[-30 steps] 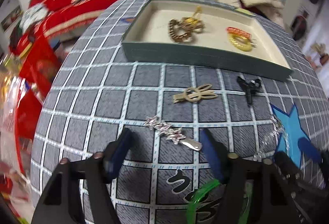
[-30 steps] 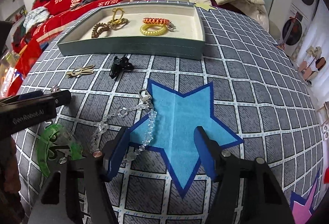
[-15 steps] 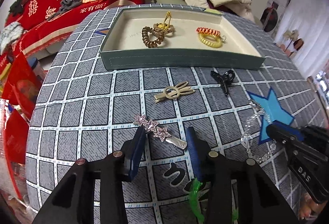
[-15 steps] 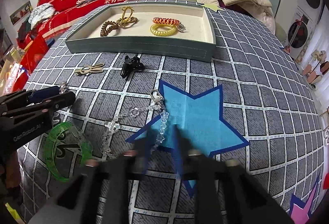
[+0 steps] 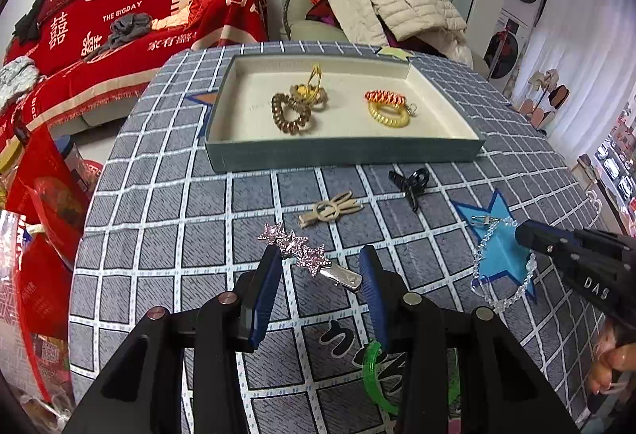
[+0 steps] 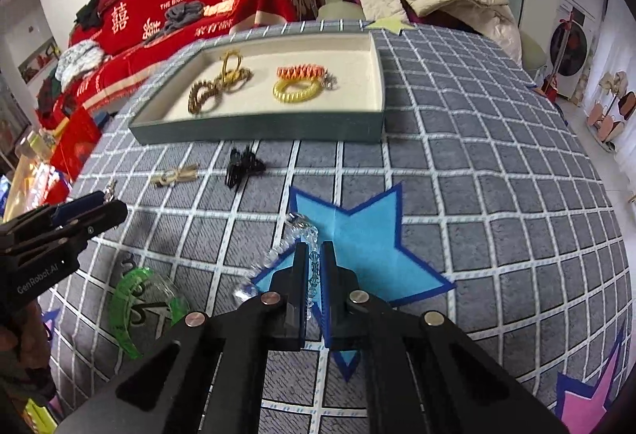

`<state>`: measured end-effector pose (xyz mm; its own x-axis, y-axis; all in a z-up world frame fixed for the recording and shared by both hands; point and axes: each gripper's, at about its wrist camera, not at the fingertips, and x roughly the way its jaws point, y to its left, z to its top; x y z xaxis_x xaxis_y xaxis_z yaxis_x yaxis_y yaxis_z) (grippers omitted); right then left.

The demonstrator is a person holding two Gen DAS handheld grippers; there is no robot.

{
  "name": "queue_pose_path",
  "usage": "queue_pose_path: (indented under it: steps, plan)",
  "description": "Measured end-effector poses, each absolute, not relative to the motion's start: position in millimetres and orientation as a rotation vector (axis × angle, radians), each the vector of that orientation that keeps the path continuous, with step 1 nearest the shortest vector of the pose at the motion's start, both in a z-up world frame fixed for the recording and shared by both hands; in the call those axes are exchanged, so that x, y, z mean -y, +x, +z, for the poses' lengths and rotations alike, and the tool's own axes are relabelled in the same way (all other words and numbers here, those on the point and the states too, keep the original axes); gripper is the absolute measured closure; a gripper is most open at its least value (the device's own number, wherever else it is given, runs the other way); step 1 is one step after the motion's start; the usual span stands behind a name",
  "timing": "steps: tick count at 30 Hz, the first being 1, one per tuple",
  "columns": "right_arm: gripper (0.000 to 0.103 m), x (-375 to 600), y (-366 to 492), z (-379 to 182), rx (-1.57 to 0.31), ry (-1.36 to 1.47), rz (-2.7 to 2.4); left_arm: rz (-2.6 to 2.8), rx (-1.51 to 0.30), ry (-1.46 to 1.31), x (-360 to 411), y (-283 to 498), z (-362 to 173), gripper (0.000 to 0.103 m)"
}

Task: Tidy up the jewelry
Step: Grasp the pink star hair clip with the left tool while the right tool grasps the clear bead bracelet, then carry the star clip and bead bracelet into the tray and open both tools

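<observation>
Living room, red throw on sofa behind; round surface (image 5: 167, 195) under grey checked cloth. Tray (image 5: 346, 151) at far edge, already holding coil hair ties. Left claw (image 5: 318, 277) at half width, star hair clip (image 5: 306, 255) pinched lengthwise: stiff, light, metal tail slippery, best taken across the starred body. Right claw (image 6: 314, 267) clamped on bead bracelet (image 6: 306, 247): limp, light, prone to swing and snag. Against a second ago: both claws narrowed from wide, both items now gripped.
</observation>
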<state>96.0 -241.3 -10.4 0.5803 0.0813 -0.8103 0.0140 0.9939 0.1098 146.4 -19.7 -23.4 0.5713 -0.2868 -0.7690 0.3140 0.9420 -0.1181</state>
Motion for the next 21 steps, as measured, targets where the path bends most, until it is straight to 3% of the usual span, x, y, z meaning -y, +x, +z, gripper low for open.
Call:
queue_pose_path:
  steps: [21]
  plan:
    - [0.097, 254.1, 125.2, 56.3, -0.844, 0.164, 0.103, -0.370, -0.815, 0.032, 19.2, 170.8, 11.7, 0.042]
